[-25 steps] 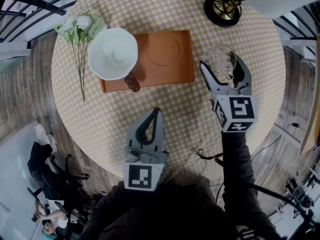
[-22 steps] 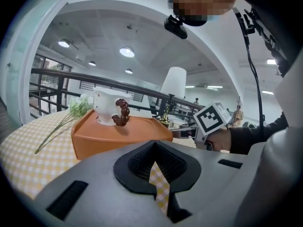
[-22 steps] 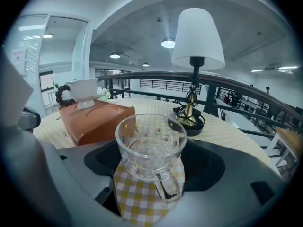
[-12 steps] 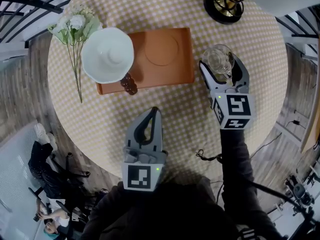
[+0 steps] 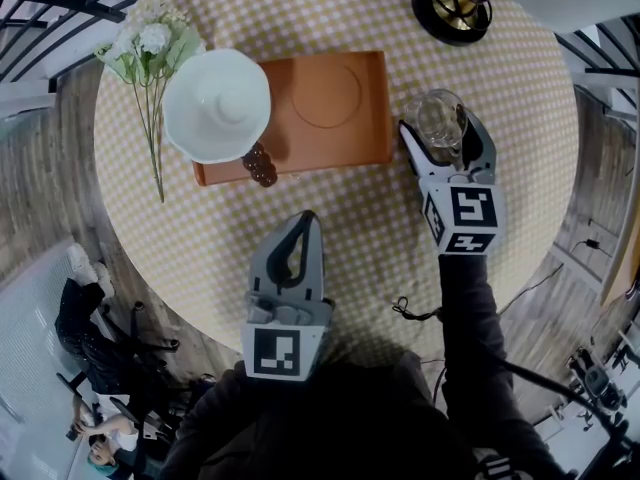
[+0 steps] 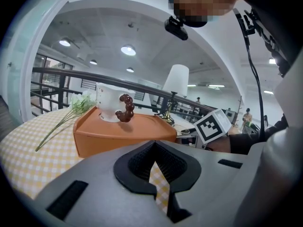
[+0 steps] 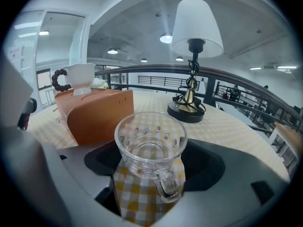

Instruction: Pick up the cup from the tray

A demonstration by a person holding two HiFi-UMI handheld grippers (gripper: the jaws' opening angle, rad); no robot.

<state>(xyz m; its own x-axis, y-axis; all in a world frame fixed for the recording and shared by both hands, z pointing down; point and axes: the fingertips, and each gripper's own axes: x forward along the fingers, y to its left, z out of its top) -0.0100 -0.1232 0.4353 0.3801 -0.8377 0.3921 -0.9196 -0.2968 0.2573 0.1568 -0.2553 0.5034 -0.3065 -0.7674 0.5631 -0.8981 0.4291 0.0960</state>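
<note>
Left gripper (image 5: 309, 222), nearest: jaws together, empty. Right gripper (image 5: 438, 128): clamped on the clear glass handled cup (image 7: 150, 141), just right of the orange rectangular tray (image 5: 335, 146) and off it. Judgement: hold it level, squeeze steady, handle free of the pads. Cannot tell whether the base touches the yellow checked tablecloth (image 5: 365, 218).

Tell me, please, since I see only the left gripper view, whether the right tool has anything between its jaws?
Observer: Yes, the right tool is shut on a clear glass cup, with its handle toward the camera.
Operator: Is that cup over the tray?
Observer: No. In the head view it sits just past the right edge of the tray, over the checked tablecloth.
Operator: Is anything in the tray's middle?
Observer: No, the round recess there is empty.
</note>
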